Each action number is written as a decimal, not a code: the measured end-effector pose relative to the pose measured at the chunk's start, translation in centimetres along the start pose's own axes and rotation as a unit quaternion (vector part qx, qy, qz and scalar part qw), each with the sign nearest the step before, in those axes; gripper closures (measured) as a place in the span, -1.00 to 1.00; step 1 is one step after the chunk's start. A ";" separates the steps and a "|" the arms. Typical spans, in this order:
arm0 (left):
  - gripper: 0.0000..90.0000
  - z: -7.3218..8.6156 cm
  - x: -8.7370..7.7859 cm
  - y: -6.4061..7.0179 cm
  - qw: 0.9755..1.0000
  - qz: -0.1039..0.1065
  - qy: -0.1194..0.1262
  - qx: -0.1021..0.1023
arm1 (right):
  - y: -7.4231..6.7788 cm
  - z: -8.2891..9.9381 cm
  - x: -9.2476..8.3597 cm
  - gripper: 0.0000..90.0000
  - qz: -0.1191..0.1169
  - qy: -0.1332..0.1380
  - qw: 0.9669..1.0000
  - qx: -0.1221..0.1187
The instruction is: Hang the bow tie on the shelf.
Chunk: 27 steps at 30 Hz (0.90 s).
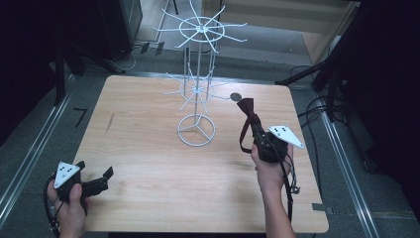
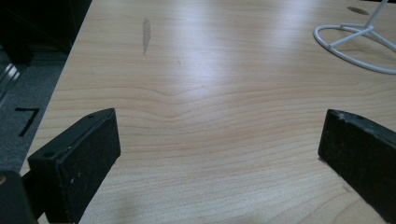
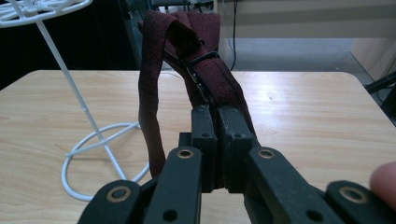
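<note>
A dark red bow tie (image 1: 246, 115) with a looped strap (image 3: 150, 98) and a black clasp (image 3: 198, 63) is held above the right half of the wooden table (image 1: 148, 163). My right gripper (image 1: 257, 133) is shut on it, jaws pressed together at its lower end (image 3: 215, 112). A white wire display stand (image 1: 198, 74) with two tiers of radiating hooks rises at the table's middle back, left of the tie; its ring base (image 3: 100, 154) rests on the wood. My left gripper (image 1: 95, 174) hovers at the front left corner, open, its pads (image 2: 88, 154) wide apart over bare wood.
A dark round spot (image 1: 236, 96) marks the table behind the tie. A grey smear (image 2: 146, 32) lies on the wood at left. Metal rails (image 1: 341, 148) and cables run along the floor on both sides. The stand's ring base (image 2: 355, 44) lies far ahead of the left gripper.
</note>
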<state>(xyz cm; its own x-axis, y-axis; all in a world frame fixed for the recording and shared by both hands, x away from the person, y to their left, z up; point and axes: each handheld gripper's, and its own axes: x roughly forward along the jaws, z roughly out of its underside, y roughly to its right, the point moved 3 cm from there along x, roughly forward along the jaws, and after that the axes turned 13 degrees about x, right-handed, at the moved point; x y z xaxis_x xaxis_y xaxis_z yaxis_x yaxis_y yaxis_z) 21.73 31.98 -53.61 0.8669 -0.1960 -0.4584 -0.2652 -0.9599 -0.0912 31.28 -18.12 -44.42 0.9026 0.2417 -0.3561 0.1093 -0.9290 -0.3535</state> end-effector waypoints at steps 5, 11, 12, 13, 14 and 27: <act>-1.00 0.0 0.0 0.0 1.000 0.000 0.000 -0.001 | -0.6 -0.4 0.6 0.93 0.000 0.000 1.000 -0.001; -1.00 0.0 0.0 0.0 1.000 0.001 0.000 -0.002 | -1.2 -1.1 1.2 0.93 0.003 0.001 1.000 0.000; -1.00 0.0 0.0 0.0 1.000 0.001 0.000 -0.002 | -1.3 -1.2 1.2 0.93 0.003 0.002 1.000 -0.001; -1.00 0.0 0.0 0.0 1.000 0.001 0.001 -0.002 | -1.3 -1.3 1.3 0.93 0.004 0.003 1.000 -0.001; -1.00 0.0 0.0 0.0 1.000 0.001 0.001 -0.002 | -1.3 -1.3 1.3 0.93 0.004 0.003 1.000 -0.001; -1.00 0.0 0.0 0.0 1.000 0.001 0.001 -0.002 | -2.3 -3.0 2.2 0.93 0.005 0.010 1.000 0.004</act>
<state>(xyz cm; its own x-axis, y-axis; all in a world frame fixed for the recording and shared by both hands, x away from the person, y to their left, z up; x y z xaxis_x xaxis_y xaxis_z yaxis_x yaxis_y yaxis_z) 21.75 32.01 -53.61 0.8667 -0.1983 -0.4577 -0.2652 -0.9604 -0.0860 34.30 -16.27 -41.80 0.9115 0.2262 -0.3434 0.0960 -0.9290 -0.3573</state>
